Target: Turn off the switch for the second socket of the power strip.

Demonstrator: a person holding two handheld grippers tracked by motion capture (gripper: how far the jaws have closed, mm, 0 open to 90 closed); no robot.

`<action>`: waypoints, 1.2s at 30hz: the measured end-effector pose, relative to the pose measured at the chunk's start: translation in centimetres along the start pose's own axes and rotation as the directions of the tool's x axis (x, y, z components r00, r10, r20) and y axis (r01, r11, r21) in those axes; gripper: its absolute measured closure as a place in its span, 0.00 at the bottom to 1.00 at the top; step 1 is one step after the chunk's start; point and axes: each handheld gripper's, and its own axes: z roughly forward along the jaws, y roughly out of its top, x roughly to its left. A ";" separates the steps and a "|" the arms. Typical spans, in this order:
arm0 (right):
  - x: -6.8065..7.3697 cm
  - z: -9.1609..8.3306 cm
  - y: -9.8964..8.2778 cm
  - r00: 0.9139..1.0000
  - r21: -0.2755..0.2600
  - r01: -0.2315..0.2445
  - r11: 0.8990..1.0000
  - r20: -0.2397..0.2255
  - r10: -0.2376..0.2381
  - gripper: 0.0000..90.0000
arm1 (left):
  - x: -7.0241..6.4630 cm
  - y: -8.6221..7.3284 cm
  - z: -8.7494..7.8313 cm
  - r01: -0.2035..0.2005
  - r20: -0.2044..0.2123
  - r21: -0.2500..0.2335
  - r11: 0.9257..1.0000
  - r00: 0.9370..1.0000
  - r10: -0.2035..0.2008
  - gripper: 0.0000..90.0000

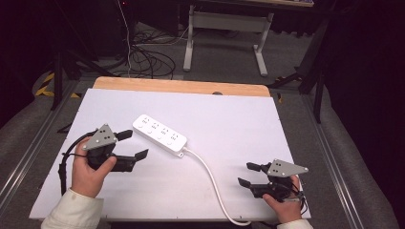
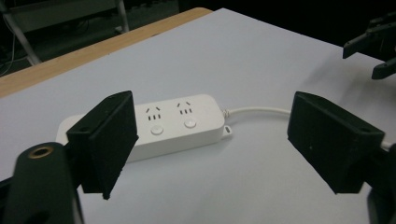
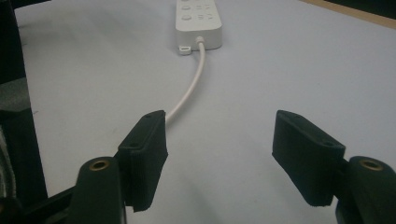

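Observation:
A white power strip (image 1: 160,133) lies flat on the white table top (image 1: 248,119), left of centre, with several sockets and round buttons facing up. Its white cable (image 1: 210,176) runs from the right end toward the near edge. My left gripper (image 1: 137,144) is open just left of the strip, jaws aimed at it with nothing between them. In the left gripper view the strip (image 2: 187,121) lies beyond the wide jaws (image 2: 212,135). My right gripper (image 1: 244,173) is open at the near right and empty. In its own view the right gripper (image 3: 217,126) faces the cable (image 3: 191,88) and strip (image 3: 198,16).
A wooden strip (image 1: 181,86) borders the table's far edge. Beyond it on the floor are tangled black cables (image 1: 143,57) and a white desk frame (image 1: 224,28). Grey rails (image 1: 334,157) run along both sides of the table.

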 end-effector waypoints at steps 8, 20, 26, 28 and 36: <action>0.0 0.0 0.0 1.000 0.000 -0.002 1.000 0.001 0.002 0.40 | 0.1 -2.8 -1.9 -0.015 -0.040 -0.014 1.000 0.999 0.015 0.13; 0.0 -0.1 0.0 1.000 -0.005 -0.005 1.000 0.002 0.005 0.40 | 0.2 -7.8 -3.2 0.038 -0.059 -0.033 0.999 0.997 -0.039 0.12; 0.0 -0.1 0.0 1.000 -0.004 -0.003 1.000 0.001 0.003 0.40 | 0.5 -9.5 -3.4 0.051 0.001 -0.031 0.998 0.999 -0.051 0.12; 0.0 -0.1 0.0 1.000 -0.003 -0.002 1.000 0.000 0.002 0.40 | 0.7 -10.0 -3.3 0.047 0.002 -0.037 0.998 0.999 -0.047 0.12; 0.0 -0.1 0.0 1.000 -0.001 -0.001 1.000 0.001 0.001 0.40 | 0.6 -12.0 -3.1 0.051 -0.017 -0.022 0.998 0.999 -0.052 0.12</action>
